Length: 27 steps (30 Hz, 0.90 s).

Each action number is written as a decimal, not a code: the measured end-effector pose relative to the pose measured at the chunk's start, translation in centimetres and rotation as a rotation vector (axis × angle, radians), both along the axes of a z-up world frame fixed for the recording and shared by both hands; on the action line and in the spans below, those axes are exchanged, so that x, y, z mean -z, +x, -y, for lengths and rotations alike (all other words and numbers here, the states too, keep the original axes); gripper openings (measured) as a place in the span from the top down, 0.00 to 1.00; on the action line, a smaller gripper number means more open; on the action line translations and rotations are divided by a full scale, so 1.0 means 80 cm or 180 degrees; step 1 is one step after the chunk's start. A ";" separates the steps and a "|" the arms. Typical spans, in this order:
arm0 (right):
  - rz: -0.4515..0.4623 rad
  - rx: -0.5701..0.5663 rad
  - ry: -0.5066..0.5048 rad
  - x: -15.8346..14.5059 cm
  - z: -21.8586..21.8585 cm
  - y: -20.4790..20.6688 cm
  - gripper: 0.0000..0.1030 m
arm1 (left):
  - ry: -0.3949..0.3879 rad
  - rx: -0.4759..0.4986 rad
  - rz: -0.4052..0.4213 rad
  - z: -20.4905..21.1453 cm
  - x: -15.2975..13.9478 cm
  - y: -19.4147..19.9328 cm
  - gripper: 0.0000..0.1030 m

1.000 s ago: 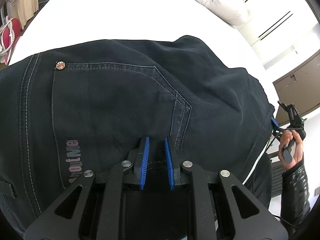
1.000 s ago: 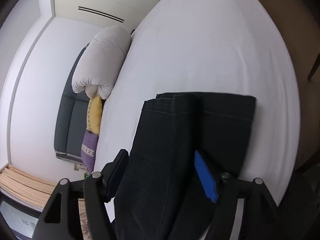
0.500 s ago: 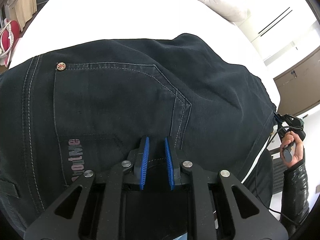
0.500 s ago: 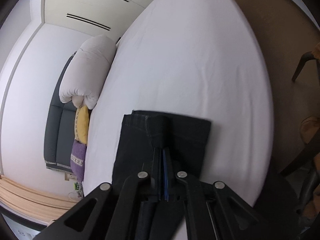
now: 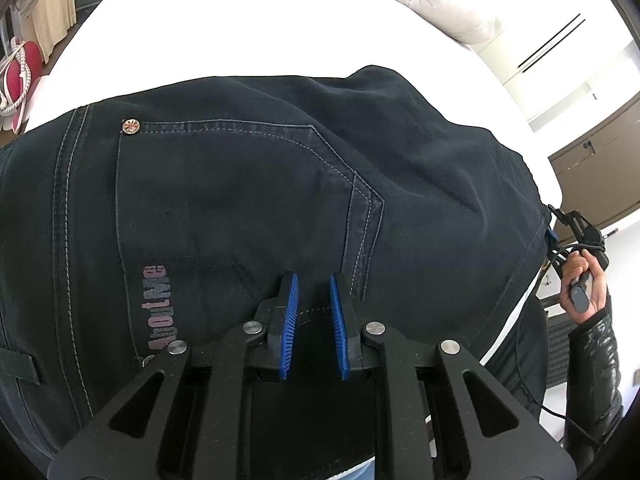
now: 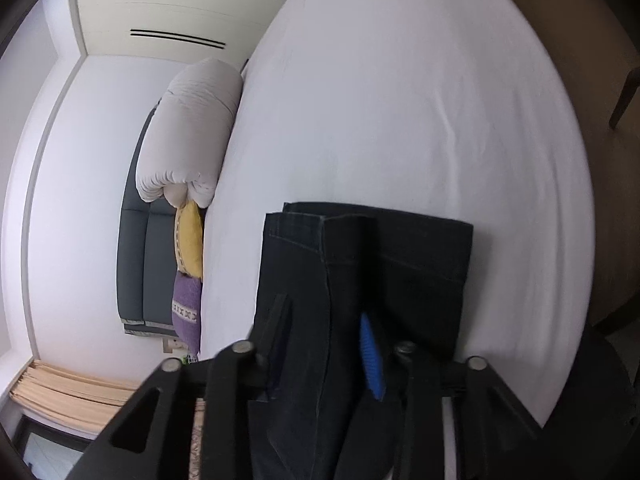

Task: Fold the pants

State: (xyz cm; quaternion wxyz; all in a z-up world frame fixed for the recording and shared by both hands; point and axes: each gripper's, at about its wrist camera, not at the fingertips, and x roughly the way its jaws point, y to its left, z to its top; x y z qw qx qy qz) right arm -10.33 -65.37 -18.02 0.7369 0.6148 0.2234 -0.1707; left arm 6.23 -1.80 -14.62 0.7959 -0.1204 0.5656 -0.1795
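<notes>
Dark denim pants [image 5: 248, 200] lie on the white bed, seat side up, with a back pocket and a rivet showing. My left gripper [image 5: 314, 296] rests at the waist edge with its blue pads a small gap apart over the cloth. In the right wrist view the leg ends [image 6: 360, 264] lie folded on the sheet. My right gripper [image 6: 324, 320] has its jaws apart around a fold of the leg cloth; one blue pad [image 6: 370, 356] shows. The right gripper also shows in the left wrist view [image 5: 576, 236], at the pants' far end in a hand.
The white bed sheet [image 6: 420, 100] spreads beyond the pants. A rolled white duvet [image 6: 188, 140], a yellow pillow [image 6: 190, 240] and a purple pillow [image 6: 186, 312] lie at the head. A grey headboard [image 6: 136, 248] stands behind. A brown cabinet [image 5: 596, 168] is off the bed.
My right gripper closed on the leg cloth half a second ago and now has its jaws apart again around it. My left gripper has stayed in place.
</notes>
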 end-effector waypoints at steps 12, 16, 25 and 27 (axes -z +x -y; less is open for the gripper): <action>-0.0226 -0.0085 -0.0442 -0.022 -0.015 -0.019 0.96 | 0.0005 -0.0006 -0.0004 -0.002 -0.001 -0.002 0.84; -0.0217 0.0050 -0.0389 -0.027 -0.013 -0.043 0.96 | -0.0002 -0.0007 0.0005 -0.003 -0.004 -0.003 0.84; -0.0345 0.0088 -0.0236 -0.003 -0.008 -0.067 0.97 | -0.0043 -0.0017 0.0037 -0.012 0.001 -0.004 0.84; -0.0304 0.0106 -0.0261 -0.001 -0.002 -0.064 0.97 | -0.0078 -0.0018 0.0061 -0.015 0.002 -0.006 0.84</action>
